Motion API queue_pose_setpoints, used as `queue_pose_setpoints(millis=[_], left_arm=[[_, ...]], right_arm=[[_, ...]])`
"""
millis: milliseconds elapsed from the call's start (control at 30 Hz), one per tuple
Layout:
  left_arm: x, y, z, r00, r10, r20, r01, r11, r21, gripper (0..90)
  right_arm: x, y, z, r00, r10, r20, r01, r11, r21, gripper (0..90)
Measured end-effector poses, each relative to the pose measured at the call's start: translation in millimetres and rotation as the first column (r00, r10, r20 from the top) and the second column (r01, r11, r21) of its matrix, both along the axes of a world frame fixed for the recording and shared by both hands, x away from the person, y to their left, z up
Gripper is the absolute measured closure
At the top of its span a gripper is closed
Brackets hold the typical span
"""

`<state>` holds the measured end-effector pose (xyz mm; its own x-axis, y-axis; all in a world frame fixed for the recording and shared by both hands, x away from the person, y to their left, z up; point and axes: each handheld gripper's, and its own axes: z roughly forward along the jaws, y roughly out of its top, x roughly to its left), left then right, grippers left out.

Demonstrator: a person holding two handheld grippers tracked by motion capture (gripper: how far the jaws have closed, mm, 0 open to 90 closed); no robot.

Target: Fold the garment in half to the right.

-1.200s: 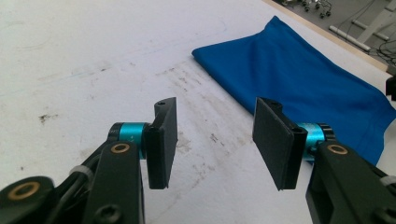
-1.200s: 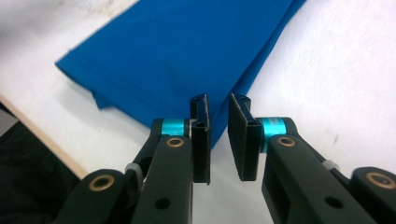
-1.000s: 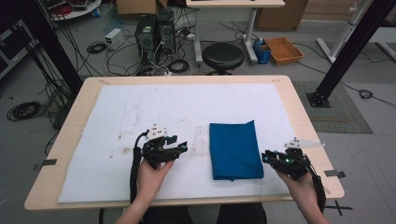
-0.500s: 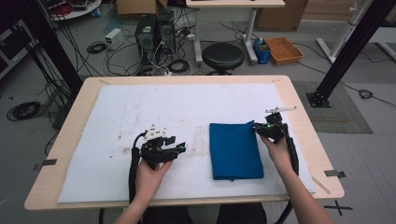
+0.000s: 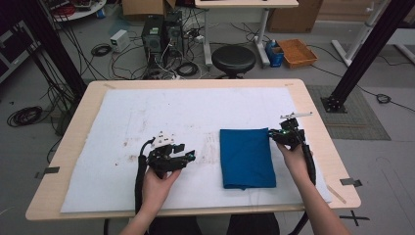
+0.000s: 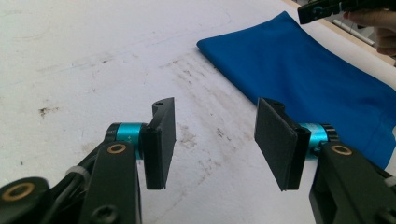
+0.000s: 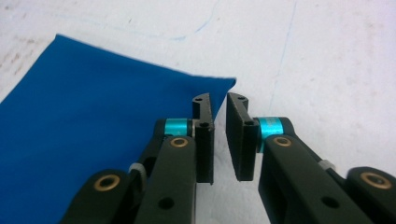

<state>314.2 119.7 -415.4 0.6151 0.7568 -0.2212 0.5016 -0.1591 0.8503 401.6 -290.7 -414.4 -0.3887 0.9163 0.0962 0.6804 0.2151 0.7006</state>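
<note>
A folded blue cloth [image 5: 247,157] lies flat on the white sheet [image 5: 195,112], right of centre. My right gripper [image 5: 274,134] sits at the cloth's far right corner. In the right gripper view that gripper [image 7: 218,107] has its jaws a narrow gap apart; they have just been opening a little, with nothing pinched between them, and the cloth [image 7: 93,121] corner lies just beyond the tips. My left gripper [image 5: 188,155] rests left of the cloth, apart from it. Its own view shows that gripper [image 6: 215,135] open and empty, with the cloth [image 6: 308,74] ahead to the right.
The wooden table [image 5: 195,83] carries the stained white sheet. On the floor beyond it are a black stool [image 5: 233,58], cables, computer cases [image 5: 154,34] and an orange tray [image 5: 297,51]. A black frame post [image 5: 357,54] stands at the right.
My right gripper has moved from the cloth's near right corner away along its right edge to the far right corner. The left gripper has stayed put.
</note>
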Motion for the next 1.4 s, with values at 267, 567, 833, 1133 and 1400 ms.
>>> queue_pose_setpoints(millis=[267,567,833,1133,1400], left_arm=[[2.0,8.5,2.9,0.9999,0.000,0.014,0.000,1.0000,-0.001,42.8],[6.3,33.8,19.9,0.9965,0.013,0.083,-0.014,0.9998,0.017,38.0],[17.1,68.6,31.2,0.9902,0.009,0.140,-0.017,0.9979,0.062,36.6],[23.6,89.5,33.2,0.9823,0.018,0.186,-0.030,0.9978,0.060,36.3],[23.5,90.7,34.7,0.9785,-0.001,0.206,-0.008,0.9992,0.040,36.3]], right_arm=[[-5.0,-13.1,6.2,0.9979,-0.035,0.055,0.032,0.9977,0.059,65.1],[-25.0,-27.7,13.4,0.9841,0.007,0.178,-0.028,0.9927,0.117,42.9],[-36.2,-42.5,21.2,0.9713,0.074,0.226,-0.111,0.9814,0.157,30.9],[-39.8,-52.0,28.8,0.9647,0.110,0.239,-0.152,0.9741,0.167,25.5],[-39.1,-52.2,32.1,0.9585,0.131,0.253,-0.176,0.9704,0.165,25.5]])
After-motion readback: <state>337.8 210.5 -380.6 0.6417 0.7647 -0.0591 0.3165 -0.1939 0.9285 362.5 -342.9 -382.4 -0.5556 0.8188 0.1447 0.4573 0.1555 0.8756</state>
